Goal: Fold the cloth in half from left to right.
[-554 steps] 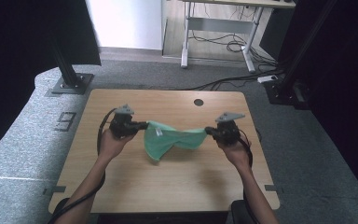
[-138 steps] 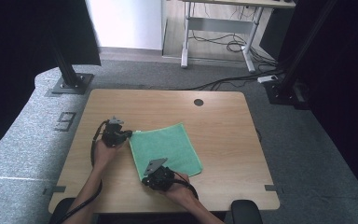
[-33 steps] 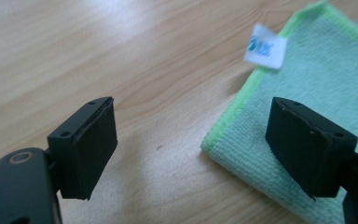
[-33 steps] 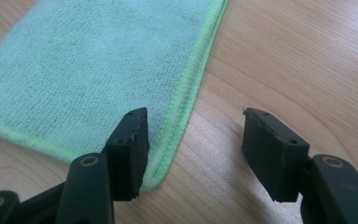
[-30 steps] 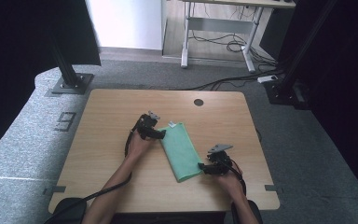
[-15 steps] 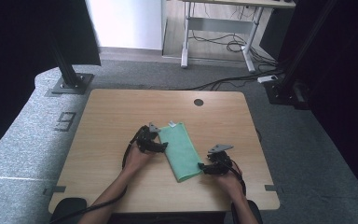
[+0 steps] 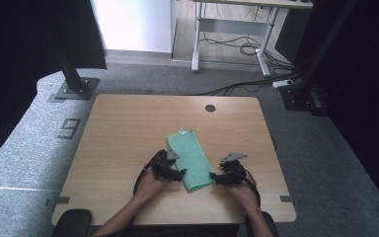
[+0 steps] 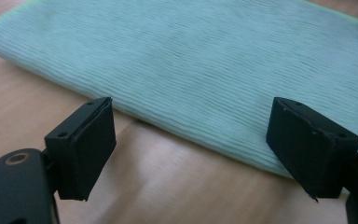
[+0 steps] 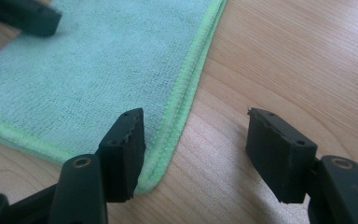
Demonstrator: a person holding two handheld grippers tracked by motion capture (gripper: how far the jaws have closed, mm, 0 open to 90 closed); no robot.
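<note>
Two forearms come in from the near edge of the wooden table [image 7: 128, 133], each hand wrapped around a black gripper, and both grippers sit low at the near end of the folded green cloth [image 7: 191, 159]. With the cloth as the landmark, the left gripper [image 7: 177, 174] lies just beside its left long edge, close to the near corner, pointing across toward the fabric; the left hand [image 7: 150, 185] is behind it, wrist angled in from the near side. The right gripper [image 7: 216, 177] is just off the cloth's near right corner, pointing back toward it, with a grey three-cornered plate on top and the right hand [image 7: 242, 191] behind. In the left gripper view the jaws stand wide apart with nothing between the pads, hovering low over bare wood with the cloth's folded edge just ahead of them. In the right gripper view the jaws are also apart and grip nothing; one jaw sits over the corner of the cloth [image 9: 98, 70], the other over bare wood beyond its hem. The cloth itself is a narrow folded strip, lying flat on the table and set at a slant, its far end nearer the table's middle and carrying a small white tag [image 7: 182, 131]. Its surface is a soft, ribbed mint green, with a brighter green stitched hem showing doubled layers along the right edge.
</note>
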